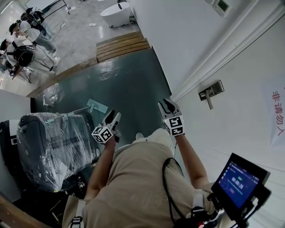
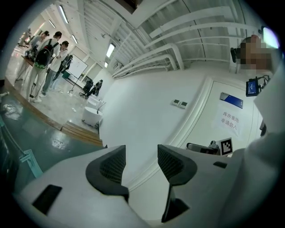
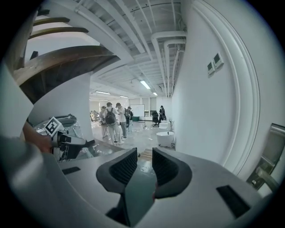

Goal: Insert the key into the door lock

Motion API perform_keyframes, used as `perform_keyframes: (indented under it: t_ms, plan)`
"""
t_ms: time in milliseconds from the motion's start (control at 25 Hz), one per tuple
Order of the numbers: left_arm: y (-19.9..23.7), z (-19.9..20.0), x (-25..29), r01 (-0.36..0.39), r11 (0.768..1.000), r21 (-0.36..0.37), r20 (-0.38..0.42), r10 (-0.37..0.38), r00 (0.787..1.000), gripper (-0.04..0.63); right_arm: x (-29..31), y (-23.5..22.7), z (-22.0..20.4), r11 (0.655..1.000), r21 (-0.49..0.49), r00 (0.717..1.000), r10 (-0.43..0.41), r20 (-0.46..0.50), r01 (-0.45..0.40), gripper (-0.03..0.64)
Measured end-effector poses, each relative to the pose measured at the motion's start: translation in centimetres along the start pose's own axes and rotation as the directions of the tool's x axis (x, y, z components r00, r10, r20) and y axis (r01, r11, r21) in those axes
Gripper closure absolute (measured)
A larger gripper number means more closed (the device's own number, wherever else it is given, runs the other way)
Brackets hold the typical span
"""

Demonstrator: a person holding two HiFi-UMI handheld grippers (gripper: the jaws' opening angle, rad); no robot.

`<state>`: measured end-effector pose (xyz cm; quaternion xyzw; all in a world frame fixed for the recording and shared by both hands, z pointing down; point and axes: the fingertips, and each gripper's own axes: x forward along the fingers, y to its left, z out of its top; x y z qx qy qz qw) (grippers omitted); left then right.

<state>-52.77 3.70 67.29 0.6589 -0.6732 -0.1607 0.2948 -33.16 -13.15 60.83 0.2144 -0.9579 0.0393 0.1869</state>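
The metal door handle with its lock plate (image 1: pixel 211 93) sits on the white door (image 1: pixel 240 116) at the right, ahead and to the right of my right gripper (image 1: pixel 168 103). In the right gripper view the handle (image 3: pixel 266 171) shows at the lower right edge. That gripper (image 3: pixel 144 159) has a narrow gap between its pads, with only floor showing through it. My left gripper (image 1: pixel 114 115) hangs over the dark green floor, its jaws (image 2: pixel 141 158) apart and holding nothing. No key shows in any view.
A plastic-wrapped grey seat (image 1: pixel 53 147) stands close at the left. Wooden steps (image 1: pixel 122 44) and a white tub (image 1: pixel 116 13) lie ahead. Several people (image 1: pixel 26 38) stand far left. A lit tablet (image 1: pixel 240 180) is at the lower right. A red-lettered sign (image 1: pixel 277 113) hangs on the door.
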Motion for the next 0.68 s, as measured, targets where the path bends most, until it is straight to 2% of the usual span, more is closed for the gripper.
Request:
perform_keyframes:
  t_ms: [320,680]
  plan:
    - [0.8,0.5,-0.3,0.002,1.000,-0.025,0.021,-0.002,1.000,0.377,0.9,1.1,0.9,1.000,-0.007,1.000,0.005,0.006,-0.005,0.509]
    - [-1.3,0.1,3.5,0.050,0.998,-0.045,0.013,-0.049,0.999,0.377,-0.1,-1.5,1.6,1.000,-0.006,0.999,-0.027,0.020,0.027,0.511]
